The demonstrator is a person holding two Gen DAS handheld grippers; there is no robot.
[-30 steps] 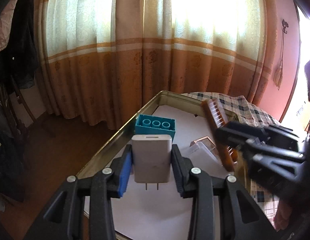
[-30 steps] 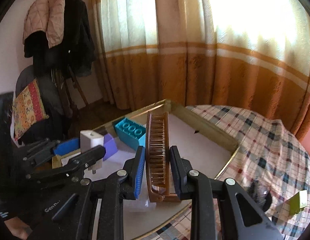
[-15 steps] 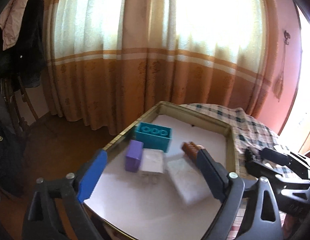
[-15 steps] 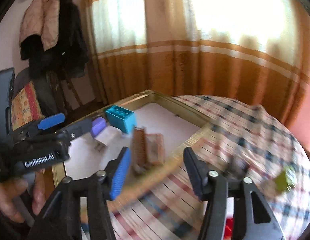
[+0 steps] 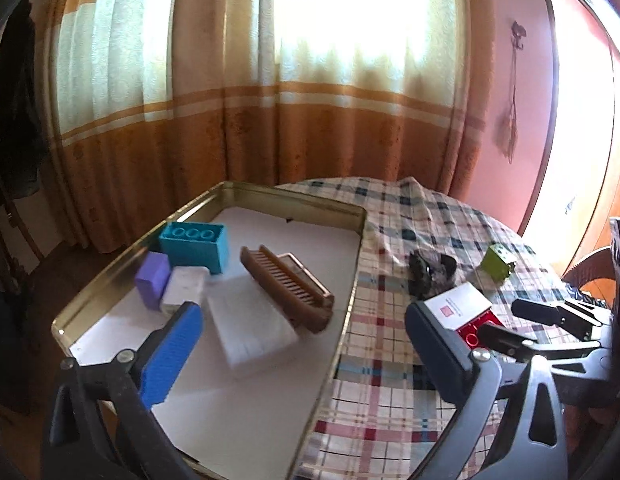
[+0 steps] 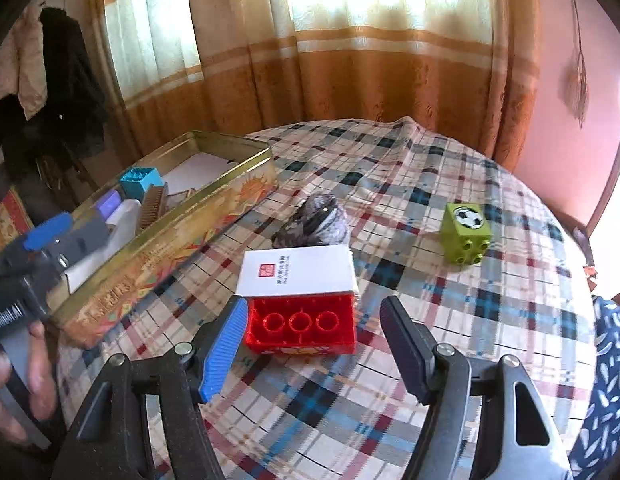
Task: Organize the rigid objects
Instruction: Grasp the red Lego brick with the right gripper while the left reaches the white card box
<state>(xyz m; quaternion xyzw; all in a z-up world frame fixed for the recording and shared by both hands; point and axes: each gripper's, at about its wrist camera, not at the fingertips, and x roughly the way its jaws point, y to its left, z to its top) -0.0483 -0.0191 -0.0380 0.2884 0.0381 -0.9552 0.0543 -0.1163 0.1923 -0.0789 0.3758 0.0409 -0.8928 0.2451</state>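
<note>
My left claw (image 5: 302, 332) is hanging over the shallow gold metal tin (image 5: 351, 292), spreading about as wide as it goes with nothing between its jaws. Inside the tin, on the white liner: a teal plastic building block (image 5: 196, 245) near the far left corner, a small purple block (image 5: 152, 278) and a white charger plug (image 5: 184, 288) just in front of it, a flat white rectangular piece (image 5: 250, 326) in the middle, and a brown wooden comb (image 5: 288, 284) lying slantwise, leaning on that white piece.

My right claw (image 6: 311, 350) is out over the plaid tablecloth on the table (image 6: 449, 308), jaws opening, pads on either side of a red translucent building block (image 6: 302, 326) but not pressing it. A white box with a small red logo (image 6: 298, 270) sits touching the red block's far side. Behind that there's a grey crumpled thing (image 6: 315, 222) that I can't identify, and off to the right, well apart, a green cube block with a football sticker (image 6: 465, 232). The tin sits along the table's left edge from this view.
</note>
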